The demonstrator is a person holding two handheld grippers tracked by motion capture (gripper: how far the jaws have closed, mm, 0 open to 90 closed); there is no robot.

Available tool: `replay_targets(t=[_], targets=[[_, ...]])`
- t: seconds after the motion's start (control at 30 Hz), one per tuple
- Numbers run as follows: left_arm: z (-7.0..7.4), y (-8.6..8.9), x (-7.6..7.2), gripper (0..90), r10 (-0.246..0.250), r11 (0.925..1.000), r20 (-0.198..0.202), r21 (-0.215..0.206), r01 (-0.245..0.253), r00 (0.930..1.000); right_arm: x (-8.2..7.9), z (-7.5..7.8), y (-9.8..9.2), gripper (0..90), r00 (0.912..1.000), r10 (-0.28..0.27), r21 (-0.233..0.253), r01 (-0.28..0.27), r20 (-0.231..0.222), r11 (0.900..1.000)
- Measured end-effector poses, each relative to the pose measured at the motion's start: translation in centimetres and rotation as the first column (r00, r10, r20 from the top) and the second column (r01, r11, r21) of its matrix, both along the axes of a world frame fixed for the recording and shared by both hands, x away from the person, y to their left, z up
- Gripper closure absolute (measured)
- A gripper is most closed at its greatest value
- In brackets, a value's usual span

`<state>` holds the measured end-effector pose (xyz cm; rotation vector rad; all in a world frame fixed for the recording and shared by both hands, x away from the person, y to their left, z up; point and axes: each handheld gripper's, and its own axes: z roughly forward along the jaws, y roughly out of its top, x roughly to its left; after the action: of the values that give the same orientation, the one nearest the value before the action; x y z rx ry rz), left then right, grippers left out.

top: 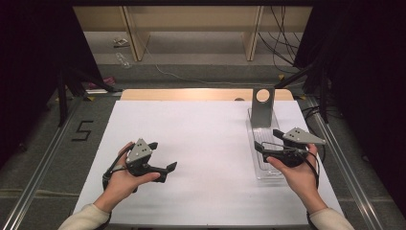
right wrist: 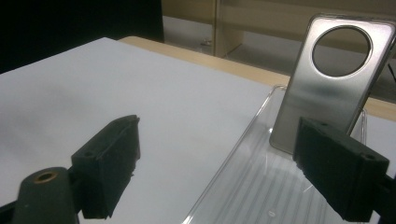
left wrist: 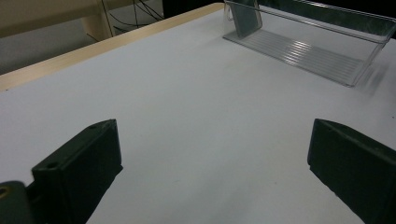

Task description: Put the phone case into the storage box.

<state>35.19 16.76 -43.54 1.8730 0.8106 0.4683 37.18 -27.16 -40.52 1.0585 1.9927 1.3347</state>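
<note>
Both tools gape wide, empty: left tool (top: pixel 162 155) over bare tabletop (top: pixel 201 143), right tool (top: pixel 268 140) above tray (top: pixel 268 172), plate (top: pixel 262 108) at twelve o'clock.

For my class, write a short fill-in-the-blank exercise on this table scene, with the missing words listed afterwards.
1. The grey plate with a round hole stands ____ at the far end of the clear tray.
2. The jaws of the left tongs are ____.
3. The right tongs hover above the clear ____.

Missing words: upright; open; tray
</note>
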Motion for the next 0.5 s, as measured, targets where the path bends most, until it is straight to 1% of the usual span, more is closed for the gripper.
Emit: replay_targets(t=[0.1, 0.2, 0.5], targets=[[0.0, 0.1, -0.2, 2.3, -0.003, 1.0, 0.002, 0.0, 0.003, 1.0, -0.5, -0.1, -0.1, 15.8, 1.0, 0.005, 0.003, -0.005, 0.003, 1.0], [0.0, 0.3, -0.3, 2.3, 0.004, 1.0, 0.002, -0.002, -0.004, 1.0, -1.0, -0.4, -0.2, 15.8, 0.9999, 0.012, 0.005, -0.012, 0.003, 1.0], [0.0, 0.7, -0.6, 2.3, 0.009, 0.9999, 0.006, -0.007, -0.009, 0.9999, -2.2, -1.4, -0.7, 15.8, 0.9996, 0.028, 0.004, -0.028, -0.004, 1.0]])
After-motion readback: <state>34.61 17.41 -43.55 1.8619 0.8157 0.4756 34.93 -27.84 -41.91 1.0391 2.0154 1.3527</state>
